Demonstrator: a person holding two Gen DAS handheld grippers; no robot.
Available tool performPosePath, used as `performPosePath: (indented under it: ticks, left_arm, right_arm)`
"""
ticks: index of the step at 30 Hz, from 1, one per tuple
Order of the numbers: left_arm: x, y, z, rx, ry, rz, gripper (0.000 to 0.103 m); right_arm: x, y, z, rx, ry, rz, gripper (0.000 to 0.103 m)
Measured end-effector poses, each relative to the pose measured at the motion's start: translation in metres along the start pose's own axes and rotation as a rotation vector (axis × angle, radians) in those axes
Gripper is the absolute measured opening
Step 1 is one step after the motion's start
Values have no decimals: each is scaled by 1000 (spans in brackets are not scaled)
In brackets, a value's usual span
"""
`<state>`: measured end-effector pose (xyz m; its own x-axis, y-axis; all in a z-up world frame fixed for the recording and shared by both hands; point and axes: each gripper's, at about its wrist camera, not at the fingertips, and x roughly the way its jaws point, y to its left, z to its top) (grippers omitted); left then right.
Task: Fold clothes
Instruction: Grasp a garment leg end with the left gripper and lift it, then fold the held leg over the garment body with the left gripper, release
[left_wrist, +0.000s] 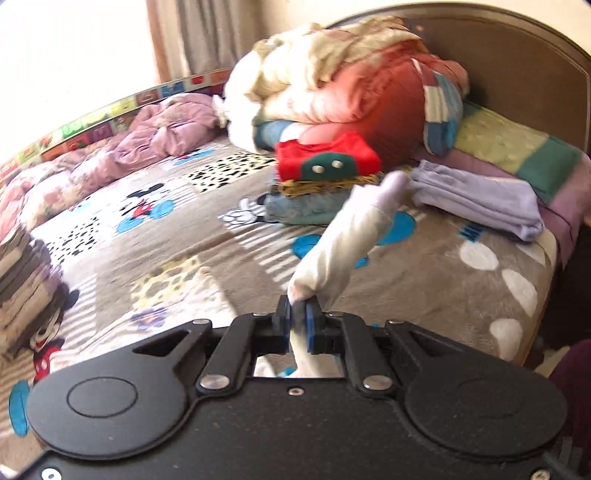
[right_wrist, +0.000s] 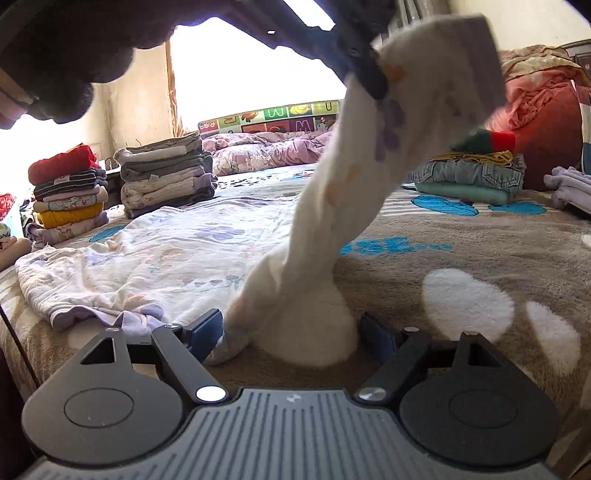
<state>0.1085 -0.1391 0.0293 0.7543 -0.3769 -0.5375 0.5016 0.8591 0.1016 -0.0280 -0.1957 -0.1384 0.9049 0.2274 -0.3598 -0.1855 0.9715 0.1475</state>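
Pinching the white garment's sleeve (left_wrist: 343, 247) in our left tool (left_wrist: 298, 314), we rest our spread right tool (right_wrist: 291, 332) around its base on the bed (right_wrist: 461, 251).

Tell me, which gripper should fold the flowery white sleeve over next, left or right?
Probably left. The left gripper is already shut on the sleeve and holds it lifted above the flowery white garment. The right gripper is open, low by the sleeve's base, holding nothing.

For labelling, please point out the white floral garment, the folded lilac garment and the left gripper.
white floral garment (right_wrist: 147, 258): right wrist view, flat body.
folded lilac garment (left_wrist: 476, 199): left wrist view, top fold.
left gripper (left_wrist: 298, 314): left wrist view, between fingertips.
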Motion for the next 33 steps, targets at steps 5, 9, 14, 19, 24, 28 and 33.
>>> performPosePath:
  ticks: [5, 9, 14, 19, 24, 28, 33]
  left_arm:
    - [-29, 63, -23, -246, -79, 36, 6]
    - [-49, 89, -37, -309, -105, 79, 6]
    - [-75, 111, -60, -363, -140, 112, 6]
    - [-89, 133, -104, -434, -130, 157, 6]
    - [-83, 154, -141, -493, -60, 215, 7]
    - [-78, 155, -154, -498, -35, 236, 7]
    - [-100, 149, -151, -464, -157, 197, 7]
  right_arm:
    - [0, 8, 5, -39, -8, 4, 79]
    - [1, 20, 6, -110, -3, -2, 79]
    - [1, 28, 6, -159, -6, -2, 76]
    - [1, 25, 5, -161, 2, -2, 76]
    - [-1, 28, 2, -198, -3, 5, 76]
    - [-2, 32, 1, -238, -7, 6, 75]
    - [-3, 34, 2, -266, -1, -2, 76]
